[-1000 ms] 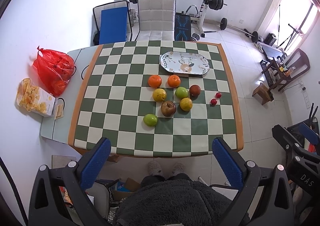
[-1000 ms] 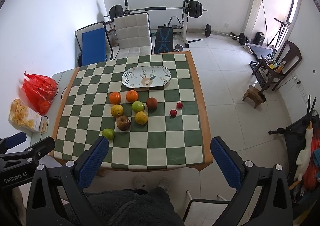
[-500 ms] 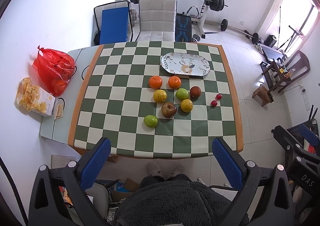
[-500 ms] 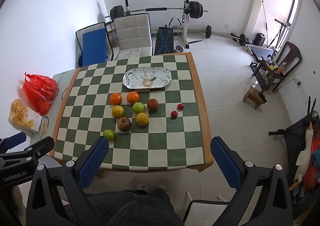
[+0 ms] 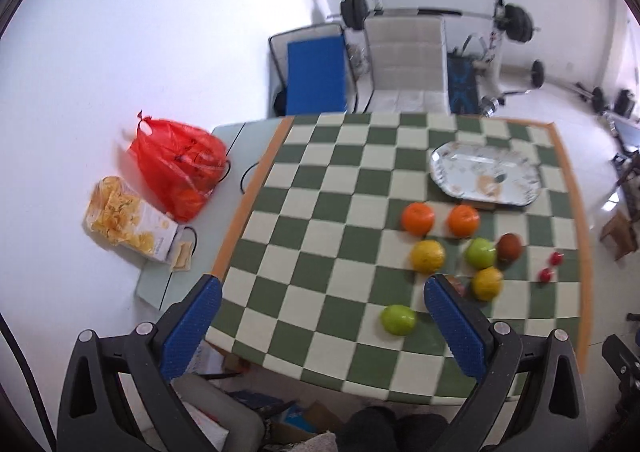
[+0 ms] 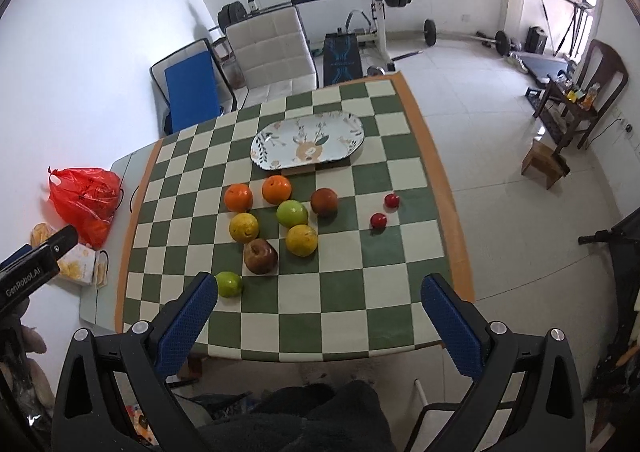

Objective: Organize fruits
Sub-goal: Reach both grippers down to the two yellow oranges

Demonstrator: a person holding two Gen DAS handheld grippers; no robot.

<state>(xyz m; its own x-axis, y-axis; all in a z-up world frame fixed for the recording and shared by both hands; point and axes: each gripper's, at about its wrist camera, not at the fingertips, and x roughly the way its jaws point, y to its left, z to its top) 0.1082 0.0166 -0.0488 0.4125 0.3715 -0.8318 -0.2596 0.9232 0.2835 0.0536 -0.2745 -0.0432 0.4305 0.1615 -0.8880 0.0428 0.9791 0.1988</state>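
Fruits sit loose on the checkered table (image 6: 404, 304), clustered ahead of both grippers, all short of the plate (image 6: 308, 142). None on the plate yet, so sorting hasn't started by my read.

Layout from the right gripper (image 6: 316, 312): two oranges (image 6: 277, 188) farthest out, just before the plate; yellow citrus (image 6: 244, 227), green apple (image 6: 293, 213), dark red fruit (image 6: 324, 202) in the next row; brown apple (image 6: 260, 256) and second yellow fruit (image 6: 301, 239) nearer; small green fruit (image 6: 229, 284) touching its left finger in view; two small red fruits (image 6: 378, 220) off to the right-front.

Change vs a second ago: the left gripper (image 5: 322, 326) has swung left and dropped closer to the table; the cluster now sits at its right finger, with the brown apple mostly hidden behind it. The right gripper has also moved in. Likely the approach to a first pick.

Both grippers spread wide, nothing between the fingers.

Around: red bag (image 5: 178, 164) and snack box (image 5: 128, 222) left-front of the left gripper, off the cloth. Chairs, weight bench beyond. Fruits are packed close, so neighbours may get nudged.
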